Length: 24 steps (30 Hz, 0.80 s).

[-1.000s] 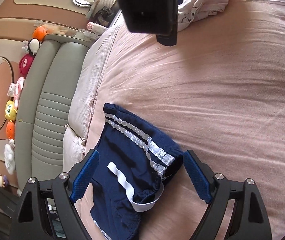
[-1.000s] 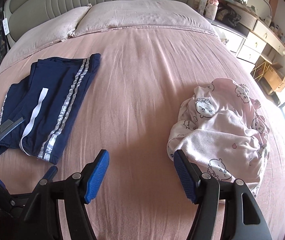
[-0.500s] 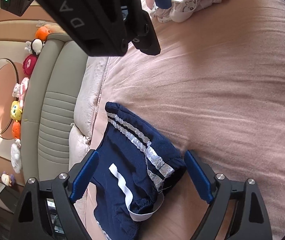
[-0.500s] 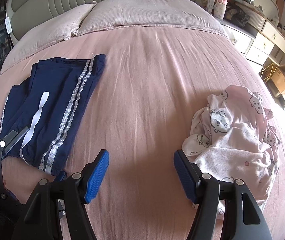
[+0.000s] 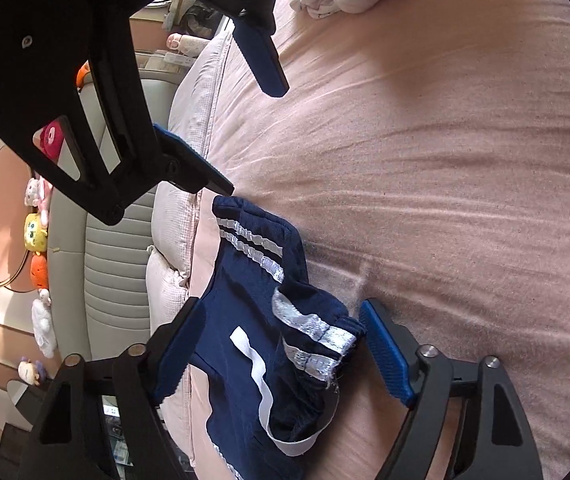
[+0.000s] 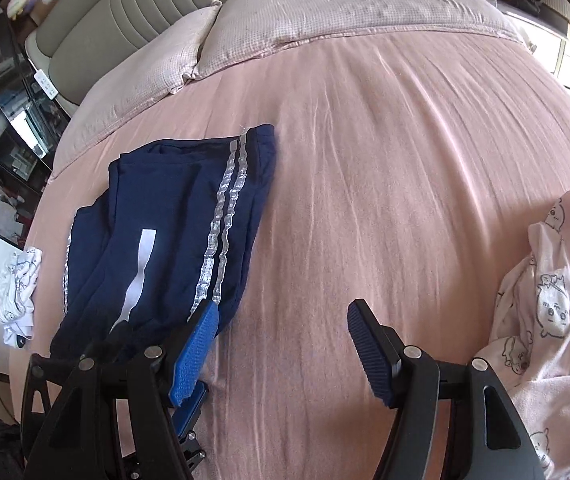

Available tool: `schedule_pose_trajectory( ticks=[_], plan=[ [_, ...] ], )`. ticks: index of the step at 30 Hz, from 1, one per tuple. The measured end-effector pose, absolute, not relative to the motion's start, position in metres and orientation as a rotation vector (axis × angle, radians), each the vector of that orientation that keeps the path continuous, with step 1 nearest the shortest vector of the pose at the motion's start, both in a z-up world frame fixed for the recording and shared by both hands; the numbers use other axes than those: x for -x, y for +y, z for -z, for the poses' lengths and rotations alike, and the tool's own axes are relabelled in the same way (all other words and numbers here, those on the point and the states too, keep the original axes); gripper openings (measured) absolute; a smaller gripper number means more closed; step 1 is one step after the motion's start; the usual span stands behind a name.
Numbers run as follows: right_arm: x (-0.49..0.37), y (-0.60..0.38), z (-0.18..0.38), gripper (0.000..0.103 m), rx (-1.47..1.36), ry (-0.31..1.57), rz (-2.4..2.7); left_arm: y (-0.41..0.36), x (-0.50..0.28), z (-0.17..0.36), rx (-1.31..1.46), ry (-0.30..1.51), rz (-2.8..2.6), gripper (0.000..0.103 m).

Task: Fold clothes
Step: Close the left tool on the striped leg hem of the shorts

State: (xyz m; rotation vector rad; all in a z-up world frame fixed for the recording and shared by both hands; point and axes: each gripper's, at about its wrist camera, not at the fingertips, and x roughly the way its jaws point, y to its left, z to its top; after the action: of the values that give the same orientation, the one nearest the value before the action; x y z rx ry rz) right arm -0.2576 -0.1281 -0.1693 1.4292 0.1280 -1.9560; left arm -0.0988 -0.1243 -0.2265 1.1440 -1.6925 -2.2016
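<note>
Far left, left wrist view: plush toys (image 5: 37, 236) lined along the wall beside a grey padded headboard (image 5: 113, 264). Two pale pillows (image 5: 189, 128) against it.

Navy shorts (image 5: 269, 320) with silver side stripes and a white drawstring (image 5: 259, 376), lying on the pink bed sheet (image 5: 445, 200) near the pillows, partly folded, waistband end bunched. Left claw (image 5: 281, 344) straddling that bunched waistband end: jaws closing, fabric between them, right pad just beside the waistband, left pad over the navy cloth; firm press not evident. Right claw (image 5: 225, 128) overhead at upper left of this view, blue pads well apart, above the pillow edge and the far end of the shorts.

Right wrist view, left edge: small white printed garment (image 6: 17, 292) at the bed's edge. Next, the navy shorts (image 6: 173, 232) flat on the sheet (image 6: 365, 160), stripes running toward the pillows (image 6: 285, 12). Right claw (image 6: 283, 344) spread wide, nothing between the pads but bare sheet; left pad over the near corner of the shorts, contact unclear. Far right: crumpled pink pyjama piece (image 6: 553, 300) with cartoon animal print, well apart from the shorts.
</note>
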Motion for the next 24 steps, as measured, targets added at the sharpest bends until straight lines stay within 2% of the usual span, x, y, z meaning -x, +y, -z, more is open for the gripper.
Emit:
schedule_pose_trajectory(
  ticks=[1, 2, 3, 7, 9, 14, 16, 24],
  plan=[
    [0.260, -0.129, 0.171, 0.067, -1.438, 0.120, 1.944, -0.125, 0.097, 0.230, -1.137, -1.724, 2.189, 0.058],
    [0.262, -0.131, 0.173, 0.067, -1.447, 0.117, 1.931, -0.127, 0.094, 0.233, -1.130, -1.751, 2.176, 0.041],
    [0.264, -0.132, 0.176, 0.068, -1.456, 0.113, 1.919, -0.129, 0.092, 0.236, -1.122, -1.778, 2.163, 0.029],
    [0.272, -0.142, 0.186, 0.070, -1.487, 0.139, 1.876, -0.145, 0.089, 0.242, -1.213, -1.763, 2.127, 0.023],
    [0.276, -0.149, 0.189, 0.070, -1.504, 0.135, 1.846, -0.153, 0.091, 0.236, -1.306, -1.667, 2.161, 0.020],
    [0.287, -0.165, 0.193, 0.070, -1.535, 0.126, 1.792, -0.179, 0.115, 0.204, -1.602, -1.137, 2.320, 0.018],
    [0.293, -0.171, 0.191, 0.070, -1.535, 0.129, 1.794, -0.189, 0.125, 0.198, -1.661, -0.990, 2.315, 0.017],
    [0.316, -0.193, 0.182, 0.070, -1.541, 0.121, 1.784, -0.209, 0.137, 0.187, -1.727, -0.910, 2.205, 0.016]
  ],
)
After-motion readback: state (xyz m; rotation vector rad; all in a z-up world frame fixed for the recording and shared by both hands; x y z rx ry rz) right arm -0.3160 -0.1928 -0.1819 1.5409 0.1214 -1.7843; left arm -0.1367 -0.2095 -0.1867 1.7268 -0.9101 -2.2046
